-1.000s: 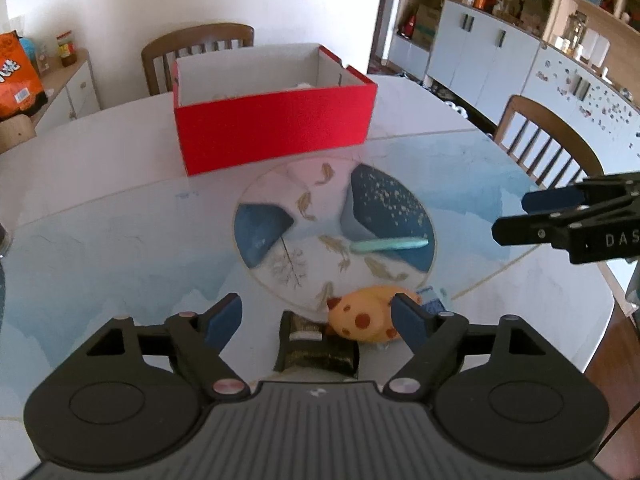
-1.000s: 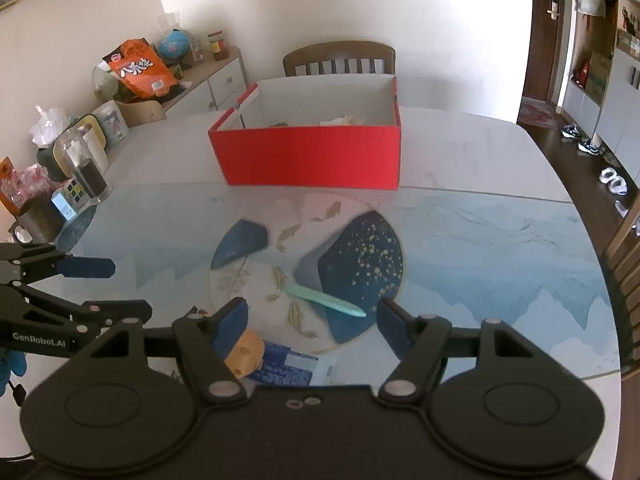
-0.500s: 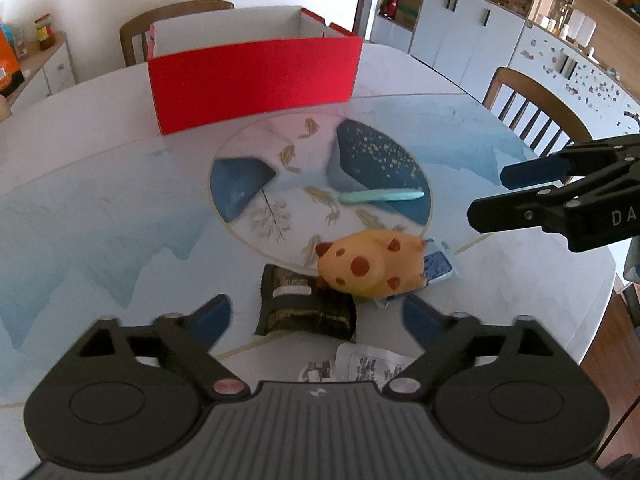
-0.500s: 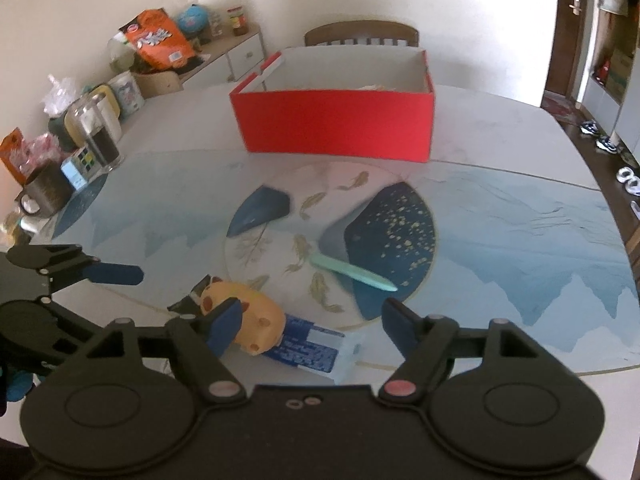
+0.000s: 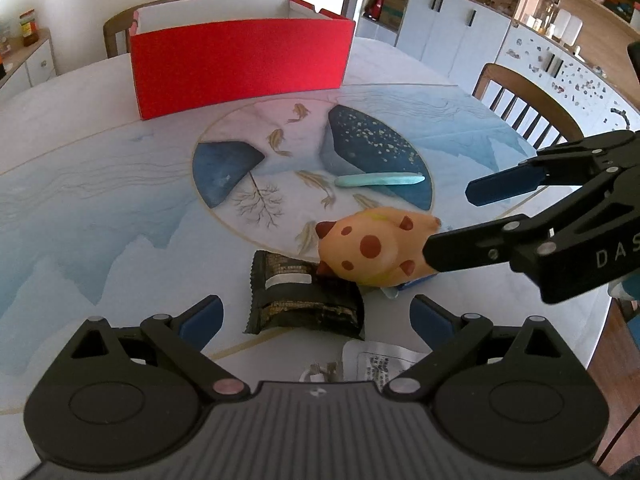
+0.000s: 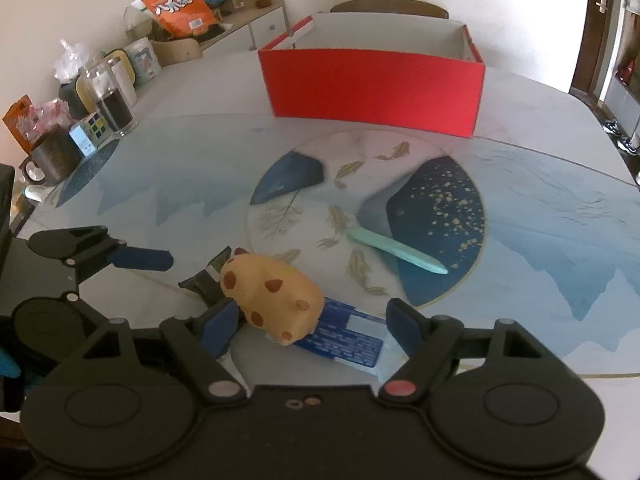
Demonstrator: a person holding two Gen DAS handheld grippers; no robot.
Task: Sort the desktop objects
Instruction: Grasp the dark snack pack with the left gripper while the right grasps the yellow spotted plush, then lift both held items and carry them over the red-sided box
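Observation:
A yellow toy with red spots lies near the table's front edge, resting partly on a blue packet. A black snack packet lies just left of the toy. My left gripper hangs open above it, the packet ahead between its fingers and untouched. My right gripper is opening; the toy and blue packet lie between its fingers and the pads press on nothing. A teal stick lies on the round picture. The red box stands at the back.
A white packet lies under my left gripper. A mug, a puzzle cube and a dark jar crowd the table's left side. A wooden chair stands at the right edge.
Both grippers have sunk toward the toy and packets, which now look larger. The left jaws have spread wider. The right jaws have widened a little and come close to the toy.

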